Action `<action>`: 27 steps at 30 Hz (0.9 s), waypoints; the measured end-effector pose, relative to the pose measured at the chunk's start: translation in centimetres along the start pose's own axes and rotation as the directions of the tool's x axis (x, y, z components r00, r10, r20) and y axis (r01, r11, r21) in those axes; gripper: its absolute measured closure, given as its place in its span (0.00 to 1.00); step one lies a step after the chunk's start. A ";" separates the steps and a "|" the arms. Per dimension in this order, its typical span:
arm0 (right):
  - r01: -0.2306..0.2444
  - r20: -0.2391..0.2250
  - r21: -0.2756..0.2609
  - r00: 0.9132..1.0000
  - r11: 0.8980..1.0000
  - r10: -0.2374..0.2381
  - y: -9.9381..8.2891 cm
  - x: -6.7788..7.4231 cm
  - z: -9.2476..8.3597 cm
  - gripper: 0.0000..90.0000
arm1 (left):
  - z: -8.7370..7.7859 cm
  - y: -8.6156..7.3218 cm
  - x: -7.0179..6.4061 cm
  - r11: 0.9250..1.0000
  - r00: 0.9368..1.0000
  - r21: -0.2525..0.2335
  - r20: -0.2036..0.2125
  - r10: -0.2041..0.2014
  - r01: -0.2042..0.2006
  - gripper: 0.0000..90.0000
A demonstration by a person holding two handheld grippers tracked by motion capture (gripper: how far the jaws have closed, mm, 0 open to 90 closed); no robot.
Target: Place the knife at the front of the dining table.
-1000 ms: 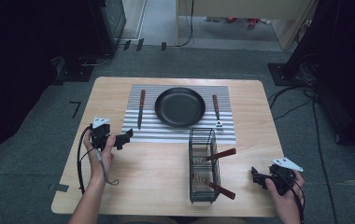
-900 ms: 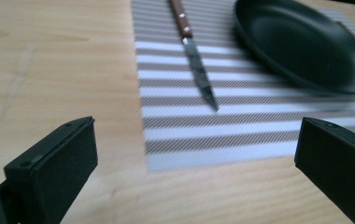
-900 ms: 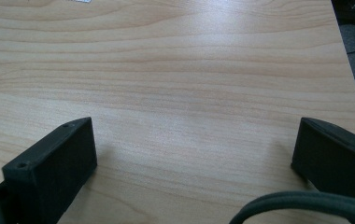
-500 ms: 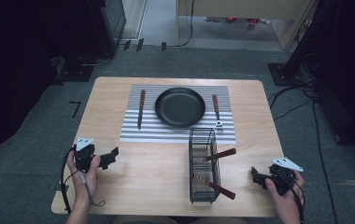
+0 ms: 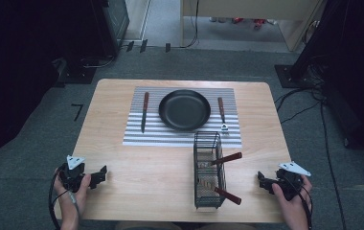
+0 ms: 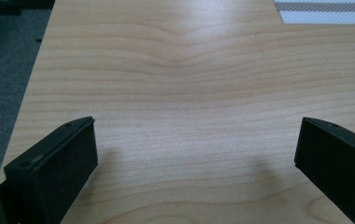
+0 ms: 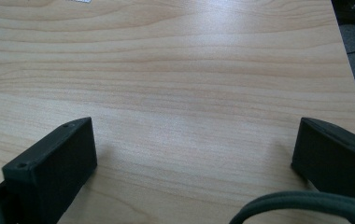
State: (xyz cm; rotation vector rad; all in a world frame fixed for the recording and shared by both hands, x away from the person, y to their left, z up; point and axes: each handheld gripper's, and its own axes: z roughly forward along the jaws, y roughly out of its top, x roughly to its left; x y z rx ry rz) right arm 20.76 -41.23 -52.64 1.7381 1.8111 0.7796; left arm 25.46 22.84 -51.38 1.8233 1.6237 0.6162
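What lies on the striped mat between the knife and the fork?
The black pan lies between the knife and the fork on the striped mat, seen in the high view.

A black mark like "7" on the floor [image 5: 77, 111].

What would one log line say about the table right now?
left gripper: open, empty | right gripper: open, empty | pan: on striped mat | basket: two utensils inside
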 end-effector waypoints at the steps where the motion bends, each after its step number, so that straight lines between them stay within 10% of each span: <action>1: 0.000 0.000 0.000 1.000 1.000 0.000 0.0 0.0 0.0 0.00 | 0.1 0.0 0.0 1.000 1.000 0.004 0.000 0.003 -0.003 0.00; 7: 0.000 0.000 -0.001 1.000 1.000 0.000 0.0 0.0 0.0 0.00 | 0.5 -0.2 -0.6 0.998 0.998 0.018 -0.027 0.056 -0.056 0.00; 27: 0.000 0.000 0.000 1.000 1.000 0.000 0.0 0.0 0.0 0.00 | 0.7 -0.2 -0.9 0.998 0.998 0.004 -0.026 0.055 -0.055 0.00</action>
